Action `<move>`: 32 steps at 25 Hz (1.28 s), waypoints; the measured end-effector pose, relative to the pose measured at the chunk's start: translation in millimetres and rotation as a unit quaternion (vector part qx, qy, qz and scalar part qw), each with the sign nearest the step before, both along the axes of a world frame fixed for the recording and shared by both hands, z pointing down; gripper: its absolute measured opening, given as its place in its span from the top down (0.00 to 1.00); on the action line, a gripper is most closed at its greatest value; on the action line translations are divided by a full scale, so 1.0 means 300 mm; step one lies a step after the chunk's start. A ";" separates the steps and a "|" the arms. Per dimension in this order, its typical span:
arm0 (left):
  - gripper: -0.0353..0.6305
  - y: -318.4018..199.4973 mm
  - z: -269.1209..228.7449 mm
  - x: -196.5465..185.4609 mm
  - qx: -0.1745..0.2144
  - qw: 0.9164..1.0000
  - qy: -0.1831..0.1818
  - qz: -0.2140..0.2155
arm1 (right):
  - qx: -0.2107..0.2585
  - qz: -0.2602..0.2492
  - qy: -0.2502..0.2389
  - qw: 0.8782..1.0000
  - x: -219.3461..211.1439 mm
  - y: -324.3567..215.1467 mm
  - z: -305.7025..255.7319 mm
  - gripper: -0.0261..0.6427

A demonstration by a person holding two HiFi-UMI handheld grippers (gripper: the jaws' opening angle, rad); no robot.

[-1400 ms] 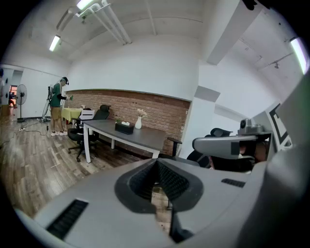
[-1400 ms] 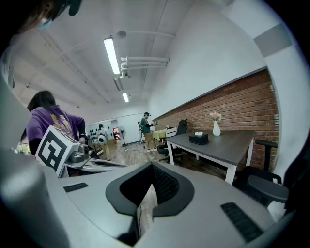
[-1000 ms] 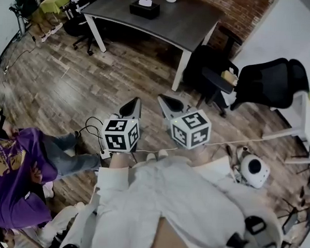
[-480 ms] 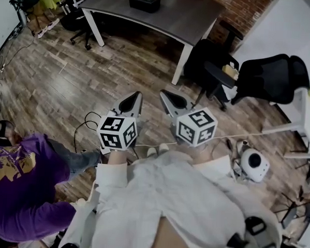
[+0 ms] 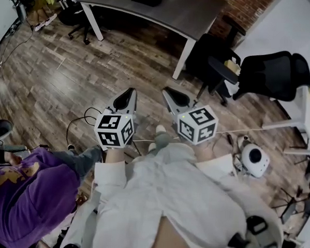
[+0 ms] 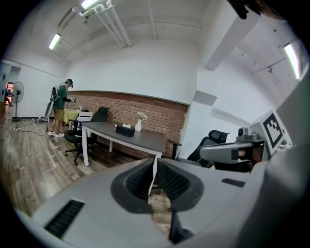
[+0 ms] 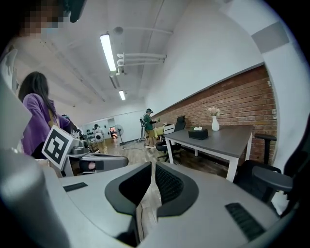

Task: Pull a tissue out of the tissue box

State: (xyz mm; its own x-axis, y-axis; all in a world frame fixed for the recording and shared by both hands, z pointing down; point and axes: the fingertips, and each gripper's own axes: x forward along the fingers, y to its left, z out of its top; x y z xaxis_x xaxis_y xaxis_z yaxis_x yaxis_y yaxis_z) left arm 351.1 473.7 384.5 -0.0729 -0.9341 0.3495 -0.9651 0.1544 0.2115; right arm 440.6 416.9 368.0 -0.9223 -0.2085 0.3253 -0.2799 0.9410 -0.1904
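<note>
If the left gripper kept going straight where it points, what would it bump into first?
Nothing close. The left gripper, jaws shut, lines up with the table leg, so probably that, or the floor before it. Depth is unclear.

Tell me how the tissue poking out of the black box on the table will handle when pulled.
The tissue shows as a small white tuft, so it is probably floppy, light and easily torn. The black tissue box looks small and seems merely set on the grey table, so it may slide or lift with the pull.
</note>
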 end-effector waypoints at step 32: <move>0.80 -0.727 -0.047 -0.815 -0.005 0.997 -0.021 -0.068 | 0.013 -0.067 -0.015 0.998 -0.879 -0.776 -0.009 0.82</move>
